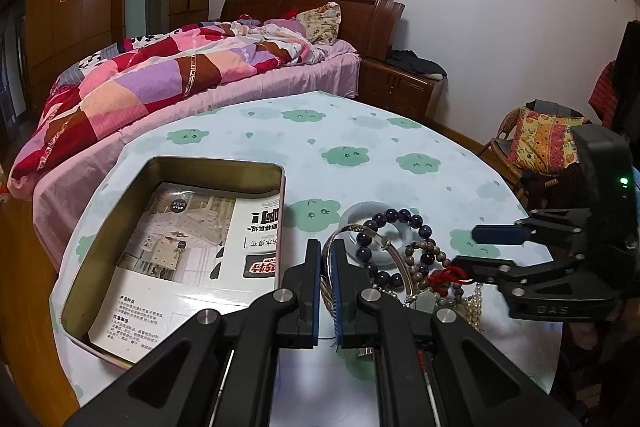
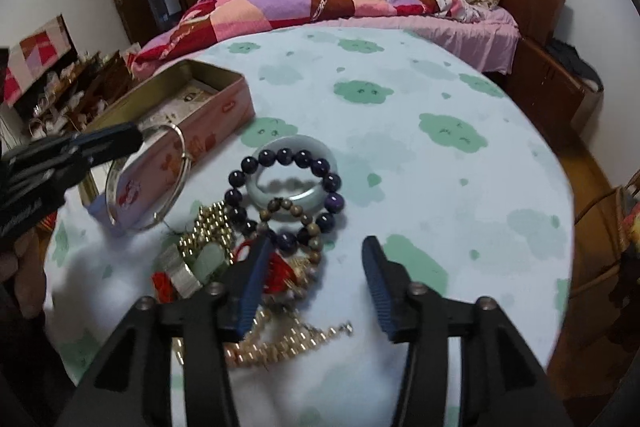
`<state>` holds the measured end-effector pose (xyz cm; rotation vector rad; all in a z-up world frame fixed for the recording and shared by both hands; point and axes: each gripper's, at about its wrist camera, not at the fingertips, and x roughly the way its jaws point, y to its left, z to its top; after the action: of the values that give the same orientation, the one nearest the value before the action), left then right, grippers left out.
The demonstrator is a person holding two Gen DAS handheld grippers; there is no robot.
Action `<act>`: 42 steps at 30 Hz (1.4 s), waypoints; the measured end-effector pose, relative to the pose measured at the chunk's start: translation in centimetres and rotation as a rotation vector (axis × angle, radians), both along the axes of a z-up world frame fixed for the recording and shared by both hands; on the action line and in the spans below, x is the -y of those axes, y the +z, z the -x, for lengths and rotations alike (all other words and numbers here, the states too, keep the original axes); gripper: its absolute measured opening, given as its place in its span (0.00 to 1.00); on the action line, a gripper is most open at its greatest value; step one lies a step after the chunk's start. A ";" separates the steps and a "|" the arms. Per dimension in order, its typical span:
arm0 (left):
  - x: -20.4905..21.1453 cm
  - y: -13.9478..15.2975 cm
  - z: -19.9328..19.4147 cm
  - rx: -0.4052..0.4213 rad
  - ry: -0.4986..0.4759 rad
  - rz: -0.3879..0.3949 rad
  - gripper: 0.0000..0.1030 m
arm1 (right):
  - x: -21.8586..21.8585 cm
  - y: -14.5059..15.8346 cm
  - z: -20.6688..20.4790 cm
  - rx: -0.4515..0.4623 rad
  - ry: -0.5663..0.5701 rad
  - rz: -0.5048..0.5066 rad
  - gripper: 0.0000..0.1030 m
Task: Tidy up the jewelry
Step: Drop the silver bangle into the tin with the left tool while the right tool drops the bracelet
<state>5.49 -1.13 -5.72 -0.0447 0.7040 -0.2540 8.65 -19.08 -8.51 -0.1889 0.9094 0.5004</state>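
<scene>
The left gripper (image 1: 327, 259) is clenched on a thin silver bangle (image 2: 148, 179), a smooth metal hoop held on edge and lifted, its ring tilted against the pink side of the open tin box (image 2: 208, 107). In the left wrist view the bangle runs from between the blue pads up toward 12 o'clock. The right gripper (image 2: 316, 263) is released, its ribbed blue fingers (image 2: 376, 283) spread wide over the jewelry pile (image 2: 256, 227) on the bench (image 2: 440, 187), which wears a pale cloth printed with green clouds. In the pile, a round pale jade bangle (image 2: 296, 191) lies flat with a purple bead bracelet (image 2: 280, 163) draped over it. A brown bead bracelet (image 2: 296, 219) lies at its 6 o'clock. A gold bead chain (image 2: 280, 343) sprawls nearest the right gripper. The rectangular tin box, at the pile's 10 o'clock, holds a printed leaflet (image 1: 192, 251).
</scene>
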 end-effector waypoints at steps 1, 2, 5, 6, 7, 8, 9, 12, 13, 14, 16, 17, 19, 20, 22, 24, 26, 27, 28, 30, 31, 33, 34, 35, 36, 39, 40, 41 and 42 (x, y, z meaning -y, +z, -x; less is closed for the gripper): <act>0.0 0.0 0.0 0.000 0.000 0.001 0.03 | 0.0 0.1 0.1 0.005 0.000 0.002 0.50; 0.0 0.0 0.0 -0.001 -0.001 0.001 0.03 | -0.1 0.1 0.0 0.003 0.000 -0.002 0.50; 0.0 0.0 0.1 0.001 -0.003 -0.004 0.03 | -0.1 0.2 -0.5 -0.011 -0.006 -0.014 0.50; -0.1 0.1 0.1 0.002 -0.002 -0.004 0.03 | -0.2 0.4 -0.3 -0.010 0.002 -0.008 0.50; -0.2 0.1 0.1 0.003 0.001 -0.004 0.03 | -0.2 0.6 -0.2 -0.002 0.005 0.006 0.50; -0.3 0.2 0.1 0.004 0.004 -0.002 0.03 | -0.1 0.8 0.1 0.009 0.005 0.032 0.50; -0.3 0.1 0.1 0.003 0.006 0.001 0.03 | 0.1 1.2 0.4 0.021 0.001 0.047 0.50; -0.2 0.1 0.1 0.001 0.004 0.003 0.03 | 1.0 2.3 0.8 0.022 -0.007 -0.012 0.50; -0.1 0.1 0.1 0.001 0.001 0.002 0.03 | 0.9 2.3 0.7 0.030 -0.008 -0.004 0.49; 0.0 0.2 0.1 0.003 -0.003 0.001 0.03 | 0.6 2.2 0.6 0.046 -0.013 0.019 0.48; 0.0 0.2 0.2 0.006 -0.004 -0.001 0.03 | 0.2 1.6 -0.1 0.068 -0.028 0.048 0.39; -0.1 0.2 0.1 0.005 -0.002 -0.003 0.03 | 0.0 1.0 -0.7 0.057 -0.036 0.055 0.38; -0.1 0.0 -0.1 0.000 0.003 -0.005 0.03 | -0.3 0.0 -1.6 0.032 -0.036 0.051 0.36; -0.2 -0.1 -0.3 -0.004 0.005 -0.005 0.03 | -0.4 -0.3 -1.7 0.026 -0.030 0.054 0.36; -0.3 -0.3 -0.5 -0.009 0.007 -0.005 0.03 | -1.2 -0.9 -1.9 0.018 -0.003 0.060 0.35; -0.2 -0.4 -0.6 -0.011 0.005 -0.005 0.03 | -1.8 -1.4 -1.9 0.012 0.015 0.076 0.34; 0.0 -0.2 -0.5 -0.008 -0.001 -0.008 0.03 | -2.1 -1.8 -1.8 0.018 0.027 0.094 0.18; 0.0 -0.2 -0.4 -0.006 -0.002 -0.008 0.03 | -2.1 -1.8 -1.7 0.020 0.029 0.092 0.10; -0.1 -0.1 -0.4 -0.004 -0.002 -0.008 0.03 | -2.0 -1.7 -1.6 0.023 0.029 0.088 0.09; -0.2 0.1 -0.3 0.000 0.002 -0.006 0.03 | -1.7 -1.0 -1.3 0.039 0.027 0.066 0.08; -0.3 0.2 -0.2 0.002 0.002 -0.004 0.03 | -1.5 -0.5 -1.0 0.051 0.027 0.053 0.08; -0.5 0.7 -0.1 0.011 0.004 -0.005 0.03 | -1.4 0.5 -0.5 0.075 0.026 0.039 0.08; -0.6 0.8 -0.1 0.015 0.005 -0.006 0.03 | -1.3 1.3 -0.2 0.093 0.025 0.031 0.08; -0.8 1.2 -0.1 0.024 0.007 -0.007 0.03 | -1.3 2.1 0.1 0.112 0.024 0.024 0.08; -1.0 1.5 -0.1 0.032 0.010 -0.009 0.03 | -1.4 2.8 0.3 0.128 0.024 0.020 0.08; -1.8 2.3 -0.4 0.048 0.021 -0.021 0.03 | -1.7 4.7 0.5 0.172 0.027 -0.002 0.08; -2.2 2.5 -0.6 0.051 0.028 -0.025 0.03 | -1.9 5.4 0.5 0.186 0.031 -0.011 0.08; -2.6 2.7 -0.8 0.053 0.033 -0.029 0.03 | -2.2 5.8 0.3 0.190 0.036 -0.016 0.08; -3.0 2.9 -1.2 0.056 0.040 -0.036 0.03 | -2.6 6.1 0.0 0.193 0.041 -0.023 0.08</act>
<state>6.67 1.87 -2.81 -0.0173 0.6511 -0.2036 8.69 -16.51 -2.41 -0.2314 0.7125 0.5212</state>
